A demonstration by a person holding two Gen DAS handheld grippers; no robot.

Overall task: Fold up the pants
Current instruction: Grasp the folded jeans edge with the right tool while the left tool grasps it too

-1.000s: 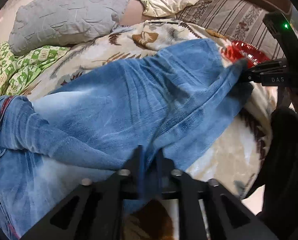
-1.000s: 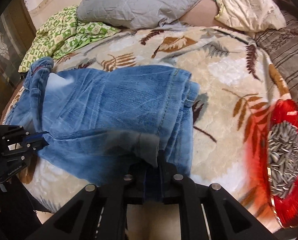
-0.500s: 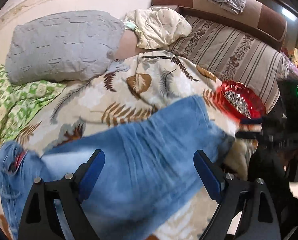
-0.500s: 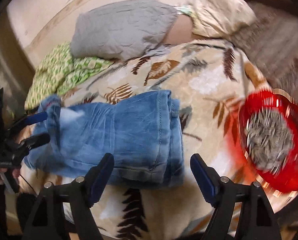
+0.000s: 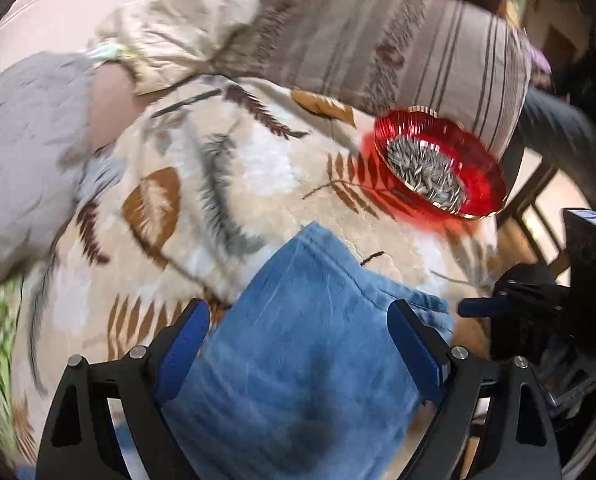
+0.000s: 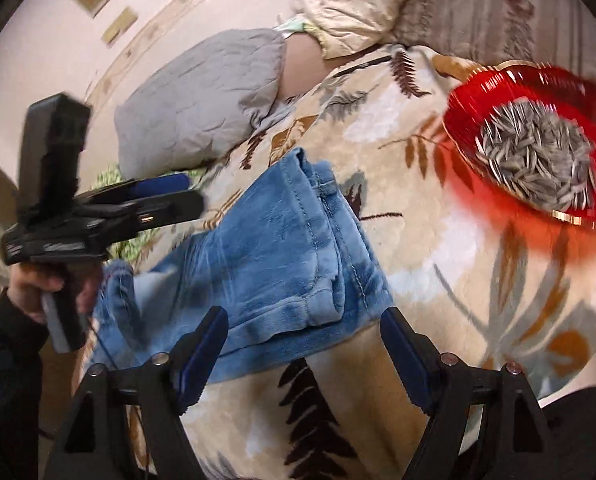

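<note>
No legible writing or brand anywhere; motion blur over both views.

Jeans: blue washed denim, soft-looking, stitched seams and hems showing, folded into a thick layered stack lying on the blanket, hem ends toward the right tool. In the left view, same jeans filling the space between the fingers, a rounded folded edge pointing up toward the bowl.

Blanket: plush cream fleece printed with brown, grey and rust leaves and ferns, spread over the bed.

Bowl: red, glassy, ribbed, scalloped rim with a gold edge, heaped with striped sunflower seeds; sits on the blanket near the jeans, apart from them. Also in the left view, just below a striped cushion.

Grey quilted pillow and a crumpled cream cloth at the far side of the bed; green patterned fabric peeking out behind the left tool.

Left tool: black frame, blue pads, spread wide, pinching nothing, hovering over the jeans. Seen from the right view: raised off the bed, fingers level, pistol-style handle gripped in a hand in a dark sleeve.

Right tool: likewise spread wide, empty, above the near hem of the jeans. In the left view, its blue finger pointing in from the right, beside the jeans' edge.
</note>
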